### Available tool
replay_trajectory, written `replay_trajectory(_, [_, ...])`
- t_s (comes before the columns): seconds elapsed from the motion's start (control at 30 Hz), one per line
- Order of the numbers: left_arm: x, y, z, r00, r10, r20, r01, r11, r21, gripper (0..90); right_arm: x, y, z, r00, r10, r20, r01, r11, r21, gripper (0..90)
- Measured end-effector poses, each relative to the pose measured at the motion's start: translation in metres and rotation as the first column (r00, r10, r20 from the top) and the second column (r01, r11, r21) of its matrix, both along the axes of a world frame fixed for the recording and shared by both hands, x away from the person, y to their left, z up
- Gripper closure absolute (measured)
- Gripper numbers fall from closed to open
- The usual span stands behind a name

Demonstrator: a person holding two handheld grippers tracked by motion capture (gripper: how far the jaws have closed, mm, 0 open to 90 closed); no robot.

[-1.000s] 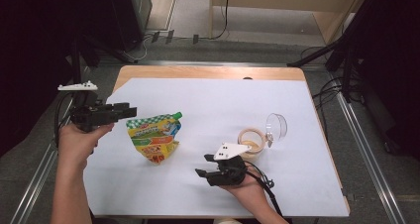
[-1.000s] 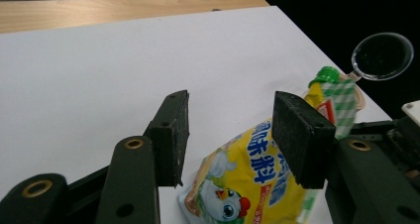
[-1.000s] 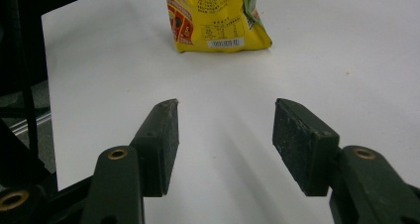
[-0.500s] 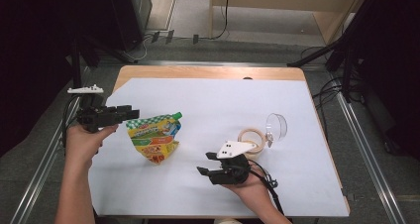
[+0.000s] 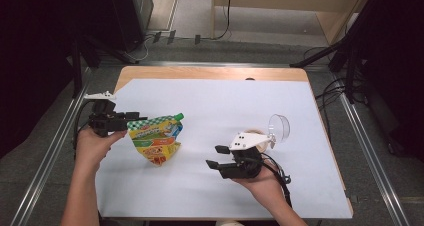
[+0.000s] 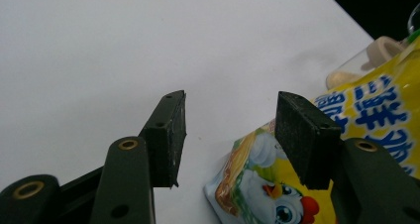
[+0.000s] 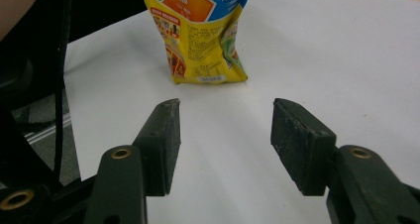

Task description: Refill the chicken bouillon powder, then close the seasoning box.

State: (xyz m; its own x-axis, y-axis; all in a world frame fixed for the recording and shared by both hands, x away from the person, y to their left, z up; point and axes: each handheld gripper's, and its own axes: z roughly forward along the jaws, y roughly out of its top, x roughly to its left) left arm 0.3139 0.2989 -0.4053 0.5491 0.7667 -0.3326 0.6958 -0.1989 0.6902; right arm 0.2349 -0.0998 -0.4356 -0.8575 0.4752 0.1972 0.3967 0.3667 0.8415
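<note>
A yellow printed pouch (image 5: pixel 155 138) with a green cap (image 5: pixel 179 117) sits on the white table sheet (image 5: pixel 225 101), left of centre. My left gripper (image 5: pixel 136 120) is at the pouch's upper left corner, jaws pointing right. In the left gripper view this gripper (image 6: pixel 230 97) is open, and the pouch (image 6: pixel 257 184) shows low between and behind the pads, not pressed. My right gripper (image 5: pixel 214 156) hovers right of the pouch with its jaws pointing left. In the right gripper view it (image 7: pixel 225 105) is open and empty, and the pouch (image 7: pixel 203 35) stands ahead on its bottom edge.
A clear glass jar (image 5: pixel 278 127) lies on its side at the right, with a beige round piece (image 5: pixel 255 135) at its mouth, just behind my right hand. The table's wooden far edge (image 5: pixel 210 73) and metal rails (image 5: pixel 362 146) border the sheet.
My left gripper has come down and moved right, closer to the pouch's top corner. My right gripper has lifted a little off the sheet. The pouch and jar have not moved.
</note>
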Motion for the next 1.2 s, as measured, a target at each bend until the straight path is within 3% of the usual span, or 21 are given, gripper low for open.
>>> replay_trajectory(0.37, [0.001,-0.006,-0.016,0.9998,-0.018,0.003,0.018,0.9998,0.009,46.0,0.010,-0.018,0.014,0.9998,-0.018,-0.002,0.018,0.999,-0.029,46.4])
replay_trajectory(0.5, [0.000,-0.010,-0.022,0.9996,-0.026,0.013,0.026,0.9992,0.030,46.5,0.014,-0.025,0.020,0.9996,-0.027,-0.005,0.027,0.999,-0.032,46.4])
replay_trajectory(0.67, [-0.001,-0.011,-0.028,0.9997,-0.026,0.004,0.026,0.9994,0.021,46.8,0.018,-0.037,0.029,0.9990,-0.045,0.002,0.045,0.999,-0.024,47.5])
replay_trajectory(1.2, [-0.003,-0.014,-0.029,0.9987,-0.049,0.011,0.049,0.9983,0.030,46.5,0.029,-0.084,0.057,0.9905,-0.136,0.019,0.136,0.991,0.014,53.3])
